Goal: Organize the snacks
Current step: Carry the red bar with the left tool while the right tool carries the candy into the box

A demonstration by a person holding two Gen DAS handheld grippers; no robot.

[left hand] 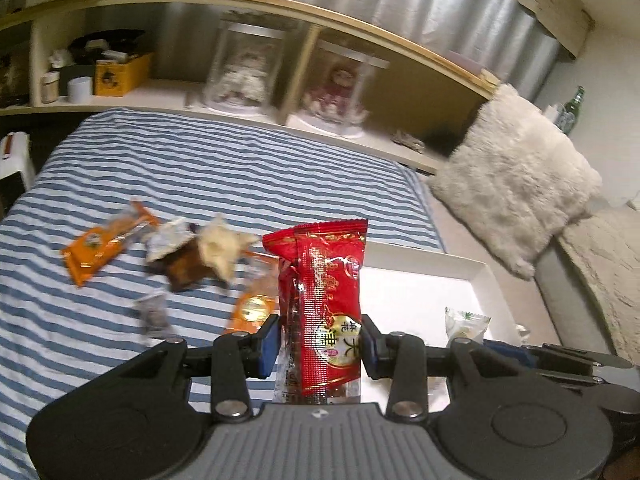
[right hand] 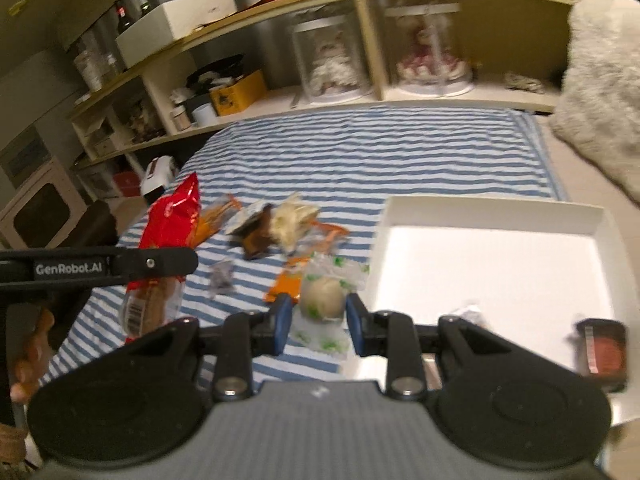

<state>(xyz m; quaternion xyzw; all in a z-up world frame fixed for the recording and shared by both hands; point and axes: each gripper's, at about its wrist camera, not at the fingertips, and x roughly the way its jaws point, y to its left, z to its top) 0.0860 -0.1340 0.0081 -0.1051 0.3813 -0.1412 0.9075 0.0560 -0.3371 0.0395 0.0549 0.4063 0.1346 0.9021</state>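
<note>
Left wrist view shows the striped bed cover (left hand: 200, 168) with a small pile of snacks (left hand: 192, 252) on the left side. An orange packet (left hand: 94, 250) lies at the far left of the pile. In the middle, the left gripper (left hand: 319, 340) has a long red snack packet (left hand: 324, 304) pinched between its blue pads (left hand: 267, 344). The jaws are nearly closed, and both pads press on the packet's sides. The packet stands up tall, with its long side running straight up from the jaws. To the right of it lies the white tray (left hand: 486, 276), so the packet likely needs to go right and down. A small white and green sweet (left hand: 466, 320) shows low at the tray's near edge.

Right wrist view shows the person's hand (right hand: 30, 344) at the far left, and the red packet again, held up over the bed. In the middle, the right gripper (right hand: 316, 320) is also nearly closed. Its pads (right hand: 283, 320) squeeze a round pale snack in a clear green-dotted wrapper (right hand: 323, 298). The tray sits just to the right of these jaws, very near. A dark packet with red inside (right hand: 602, 354) already lies in the tray's near right corner. I think the right gripper is closer to the tray, so its snack has the shorter trip. The left one must cross over more of the bed first.
</note>
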